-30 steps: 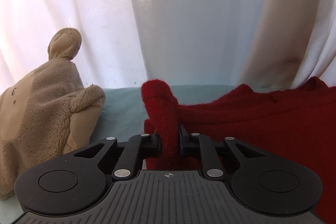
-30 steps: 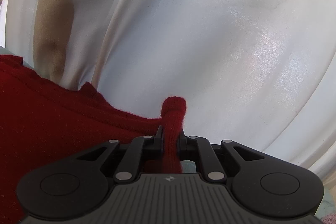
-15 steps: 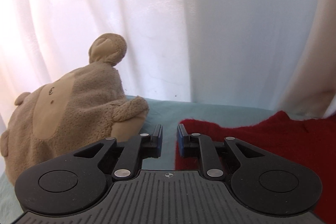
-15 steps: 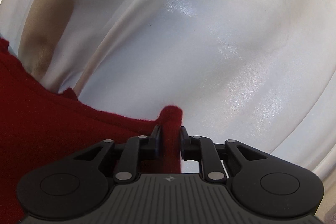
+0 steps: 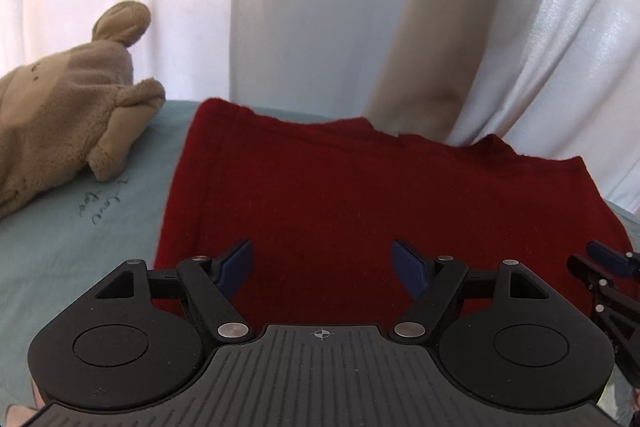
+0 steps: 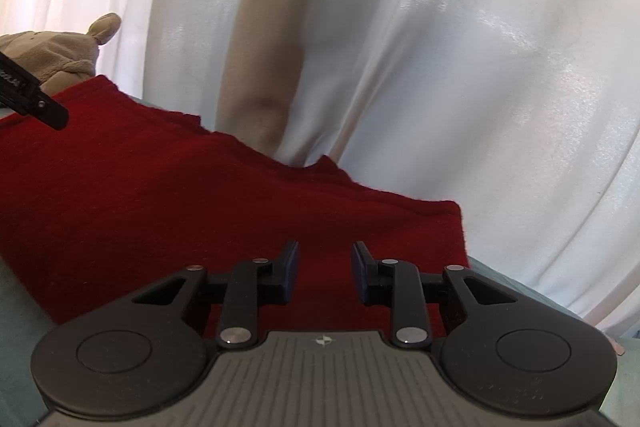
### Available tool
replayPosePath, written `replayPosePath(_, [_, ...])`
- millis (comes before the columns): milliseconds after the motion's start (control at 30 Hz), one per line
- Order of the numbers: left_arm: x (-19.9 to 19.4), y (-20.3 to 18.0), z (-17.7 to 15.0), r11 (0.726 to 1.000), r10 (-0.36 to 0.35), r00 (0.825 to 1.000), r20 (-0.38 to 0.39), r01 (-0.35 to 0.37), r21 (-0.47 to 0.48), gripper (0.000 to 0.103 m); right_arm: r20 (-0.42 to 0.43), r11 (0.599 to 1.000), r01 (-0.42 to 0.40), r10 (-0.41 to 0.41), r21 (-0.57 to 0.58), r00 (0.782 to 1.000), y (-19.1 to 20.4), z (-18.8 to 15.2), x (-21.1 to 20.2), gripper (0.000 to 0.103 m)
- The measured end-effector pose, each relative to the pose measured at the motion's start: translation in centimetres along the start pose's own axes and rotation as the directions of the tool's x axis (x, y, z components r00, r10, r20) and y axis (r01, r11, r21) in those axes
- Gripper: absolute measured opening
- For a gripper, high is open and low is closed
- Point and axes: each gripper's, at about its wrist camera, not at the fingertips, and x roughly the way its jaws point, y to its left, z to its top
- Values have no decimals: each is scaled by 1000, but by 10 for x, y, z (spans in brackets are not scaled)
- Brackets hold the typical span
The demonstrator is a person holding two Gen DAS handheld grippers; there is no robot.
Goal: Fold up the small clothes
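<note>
Left hand-held gripper [image 5: 322,269]: I saw its jaws spread wide, just opened, nothing between them, tilted down over the red garment [image 5: 360,195].
Right hand-held gripper [image 6: 325,277]: narrowly apart, just closing, gripping nothing.
Red garment: flat on the teal sheet [image 5: 80,227], far edge by the curtain [image 5: 280,7].
Plush toy [image 5: 60,131]: left of it.

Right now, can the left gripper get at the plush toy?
Probably yes. The left gripper is open and empty over the red cloth; the plush toy lies to its left on bare sheet, with nothing between.
</note>
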Motion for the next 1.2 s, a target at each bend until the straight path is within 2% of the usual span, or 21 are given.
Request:
replayPosePath(67, [9, 1, -5, 1000, -13, 999, -31, 13, -13, 81, -19, 1000, -26, 26, -9, 999, 8, -1, 0, 21])
replayPosePath(167, [15, 3, -11, 998, 37, 999, -7, -36, 53, 81, -41, 999, -28, 26, -28, 999, 9, -6, 12, 20])
replayPosePath(233, [15, 8, -13, 992, 101, 995, 6, -101, 77, 83, -44, 999, 6, -7, -41, 999, 2, -9, 17, 20])
replayPosePath(267, [13, 15, -13, 990, 130, 992, 3, -130, 62, 83, -50, 999, 27, -28, -32, 998, -3, -11, 15, 21])
replayPosePath(333, [4, 39, -9, 988, 149, 989, -9, -149, -28, 83, -78, 997, 68, -66, 28, 995, -17, -11, 16, 22])
replayPosePath(400, [-5, 65, -10, 974, 185, 982, -35, -188, -123, 86, -119, 988, 139, -131, 67, 984, -28, -13, 9, 22])
replayPosePath(433, [-9, 79, -12, 968, 182, 982, -45, -187, -165, 87, -135, 984, 157, -145, 89, 980, -33, -14, 3, 22])
replayPosePath(500, [-15, 104, -19, 960, 122, 990, -69, -135, -246, 90, -157, 972, 167, -142, 163, 977, -41, -18, -15, 23])
replayPosePath(567, [-16, 127, -26, 943, -1, 995, -97, -31, -332, 90, -159, 963, 123, -86, 239, 984, -44, -24, -32, 26])
replayPosePath(667, [-12, 146, -38, 879, -192, 976, -102, 125, -460, 90, -171, 950, 67, -14, 306, 985, -39, -34, -51, 29])
replayPosePath(700, [-12, 148, -41, 864, -222, 971, -84, 156, -478, 90, -178, 947, 57, 0, 315, 984, -35, -37, -55, 30])
replayPosePath(867, [2, 146, -37, 834, -317, 946, -70, 243, -495, 84, -205, 934, 35, 42, 355, 978, -21, -42, -61, 30])
replayPosePath(933, [14, 146, -33, 812, -370, 925, -83, 279, -513, 78, -210, 930, 21, 61, 367, 976, -18, -40, -61, 30])
replayPosePath(1000, [26, 148, -29, 778, -431, 900, -73, 329, -534, 77, -204, 932, 16, 62, 363, 977, -13, -38, -65, 31])
replayPosePath(1033, [29, 150, -29, 764, -440, 895, -70, 332, -554, 72, -199, 934, 15, 60, 358, 978, -12, -37, -67, 32])
replayPosePath(1100, [35, 152, -25, 745, -460, 885, -70, 341, -574, 71, -190, 935, 14, 57, 354, 980, -10, -36, -70, 32])
replayPosePath(1200, [43, 150, -17, 762, -470, 879, -81, 357, -540, 66, -183, 935, 7, 62, 356, 981, -10, -33, -73, 32])
